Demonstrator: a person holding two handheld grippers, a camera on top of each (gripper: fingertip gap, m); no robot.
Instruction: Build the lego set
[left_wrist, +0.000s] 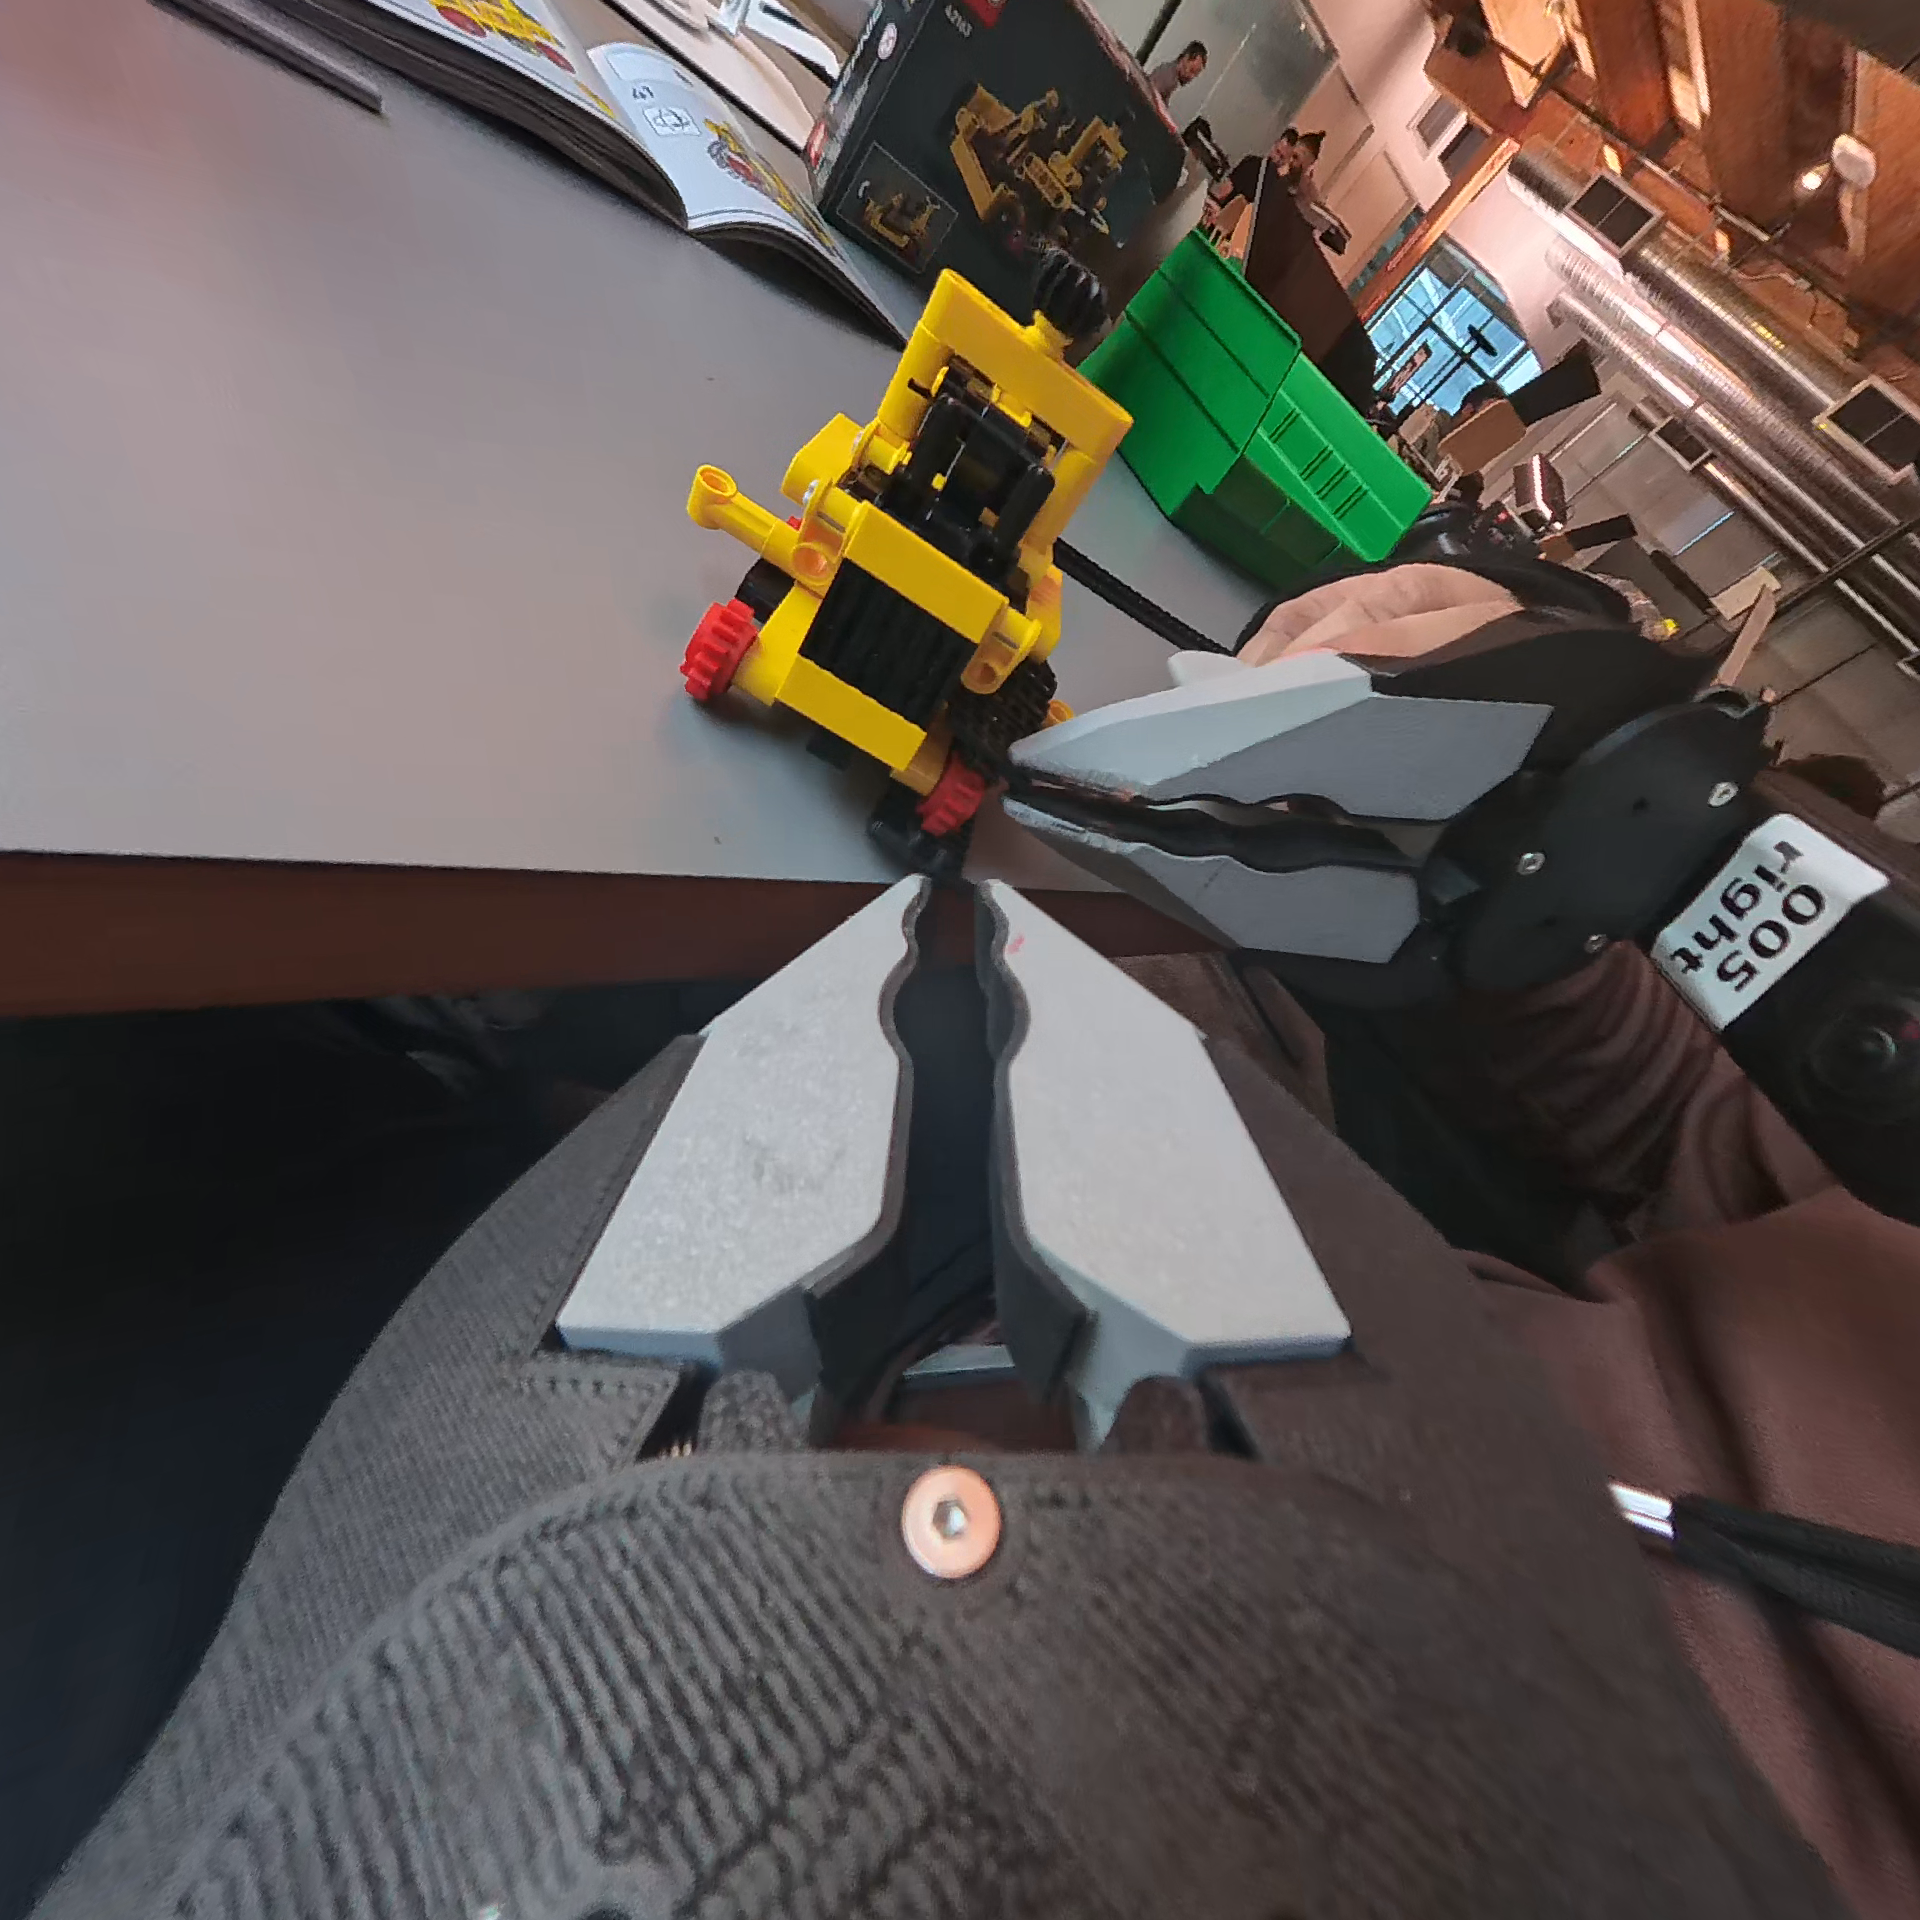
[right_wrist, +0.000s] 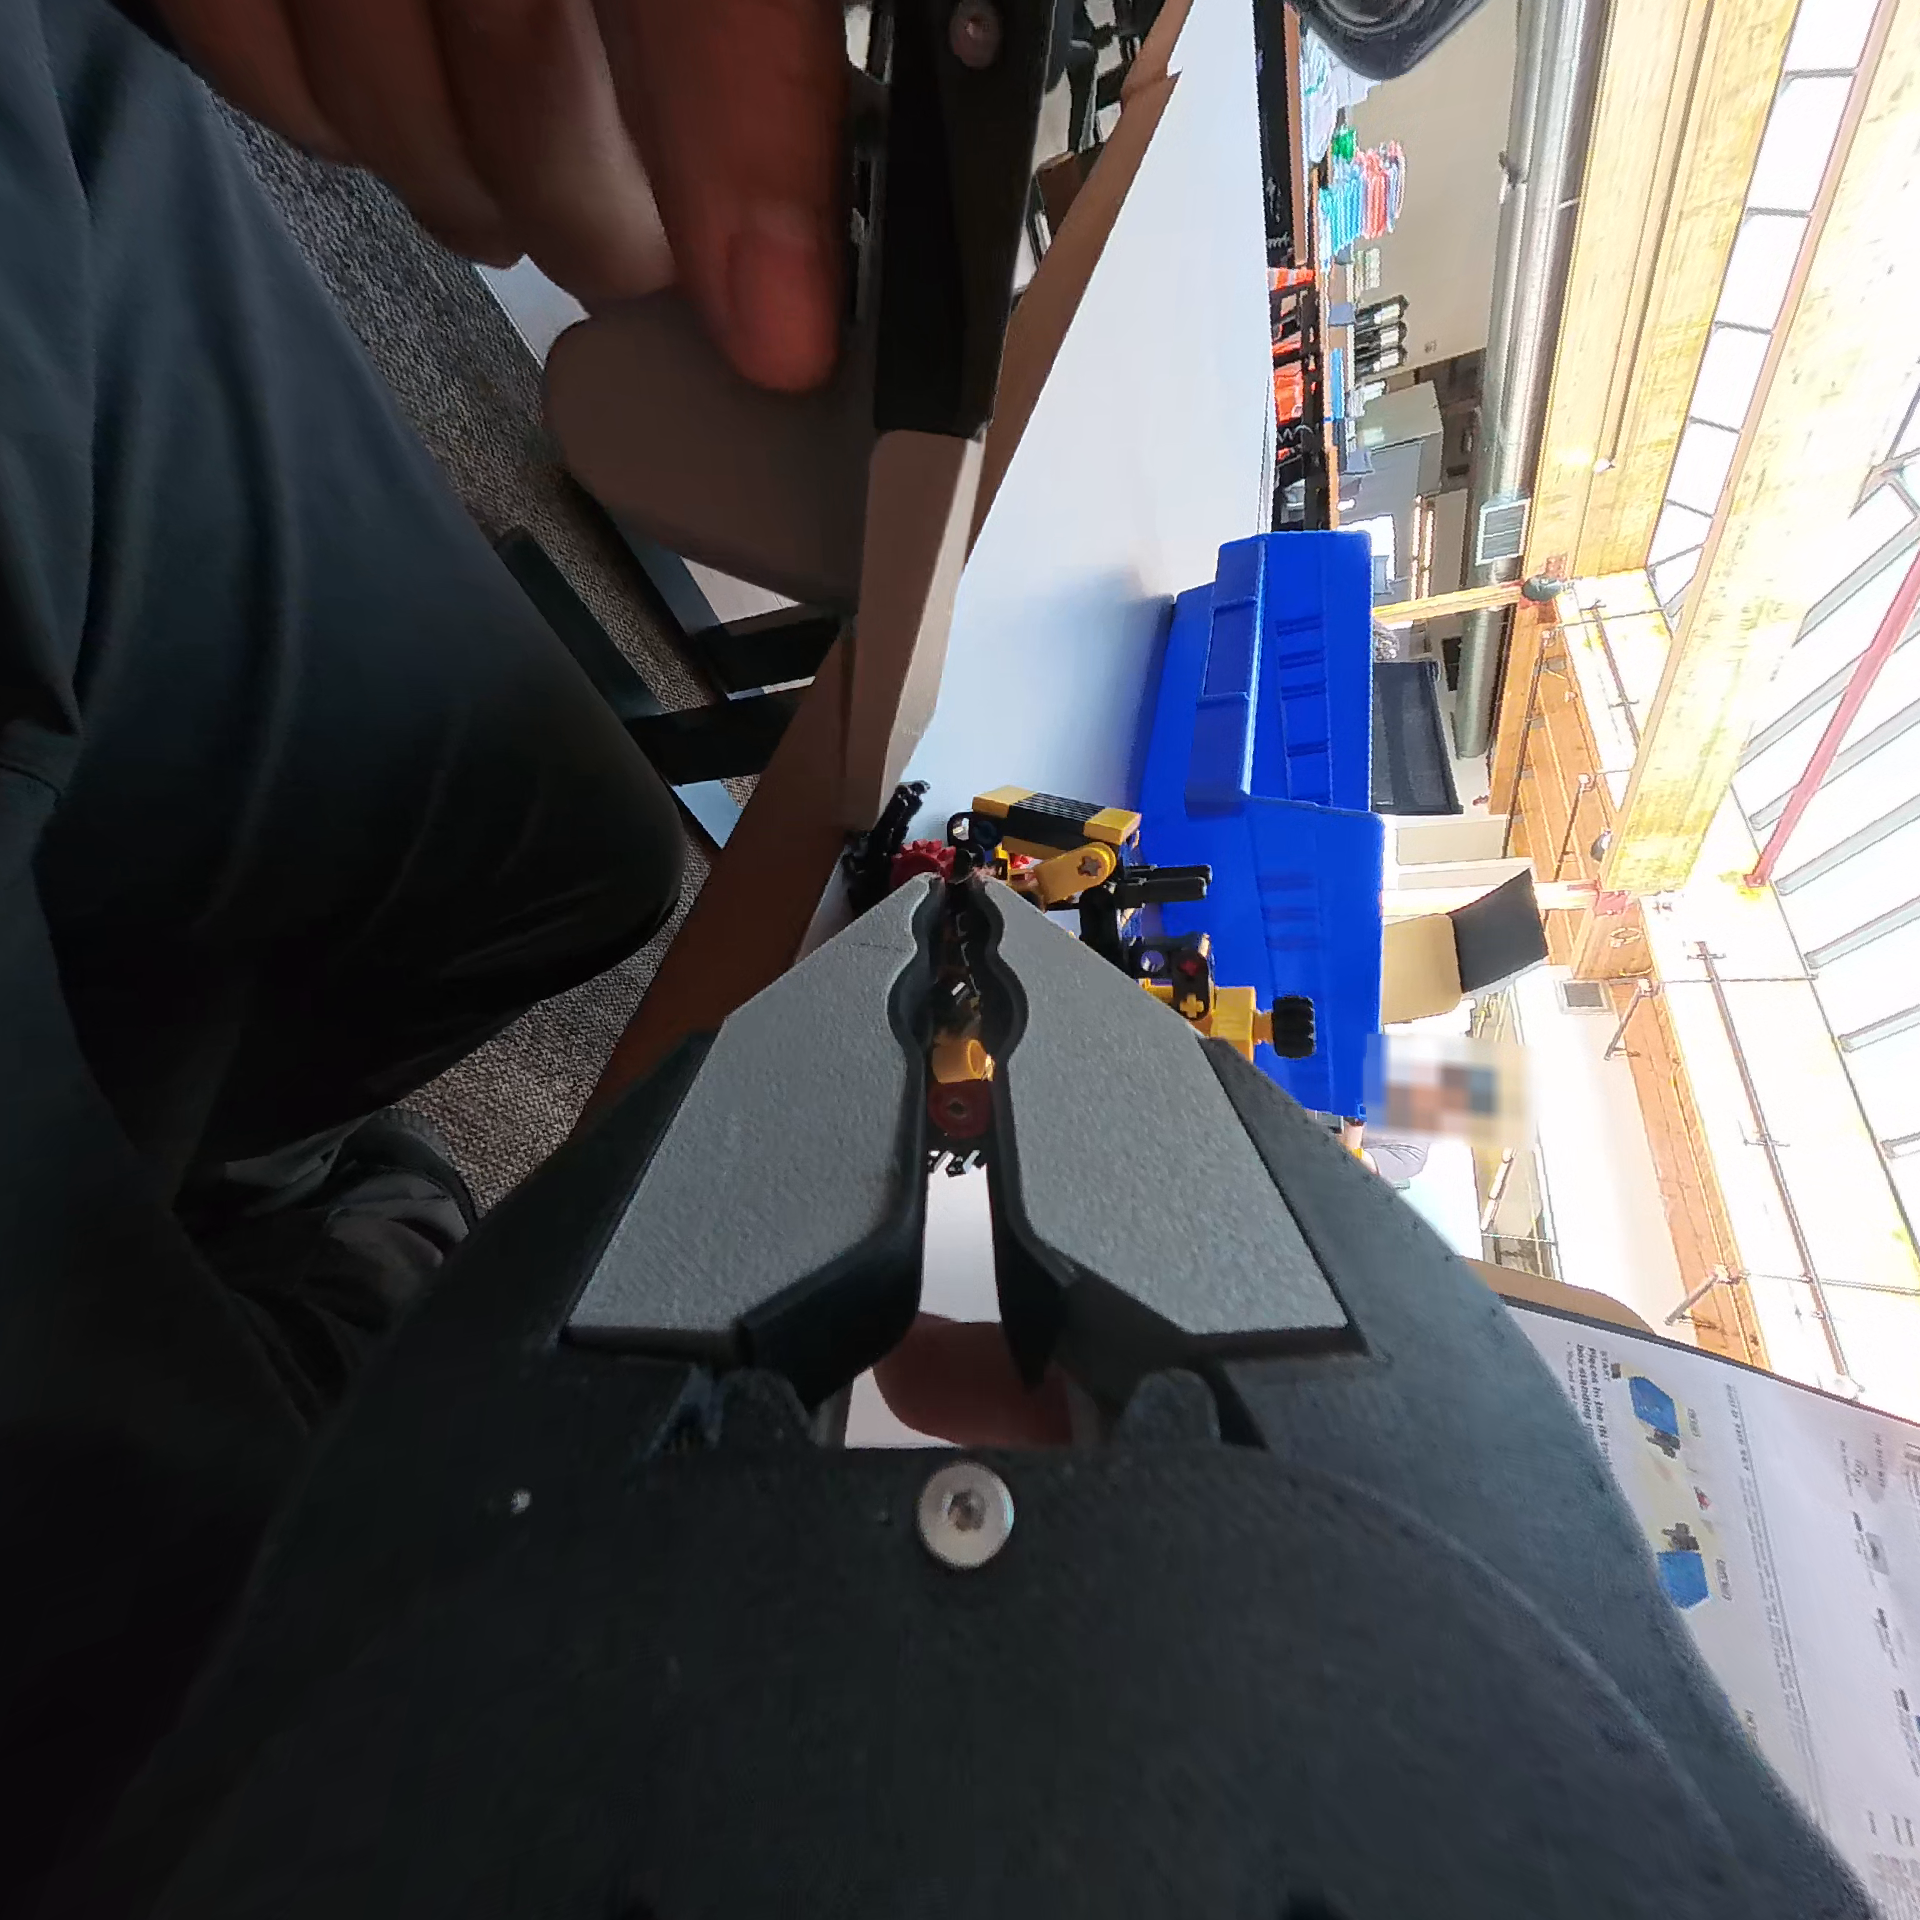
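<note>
A yellow and black brick-built lego bulldozer (left_wrist: 914, 582) with red gear wheels fills the frame's centre on a matte grey tabletop (left_wrist: 343, 499) edged in brown. At upper right sits a bright green ribbed plastic bin (left_wrist: 1257, 416); behind the model, a black cardboard box (left_wrist: 997, 125) printed with a yellow vehicle. At upper left lies a white instruction booklet (left_wrist: 665, 135) with yellow and red drawings. Pale grey gripper fingers (left_wrist: 769, 1132) carry black wavy inner pads. In the right wrist view, a blue ribbed plastic bin (right_wrist: 1278, 790) stands mid-frame.

Both wrist views rolled, close at table edge (left_wrist: 416, 831), sharing model (left_wrist: 904, 582)
</note>
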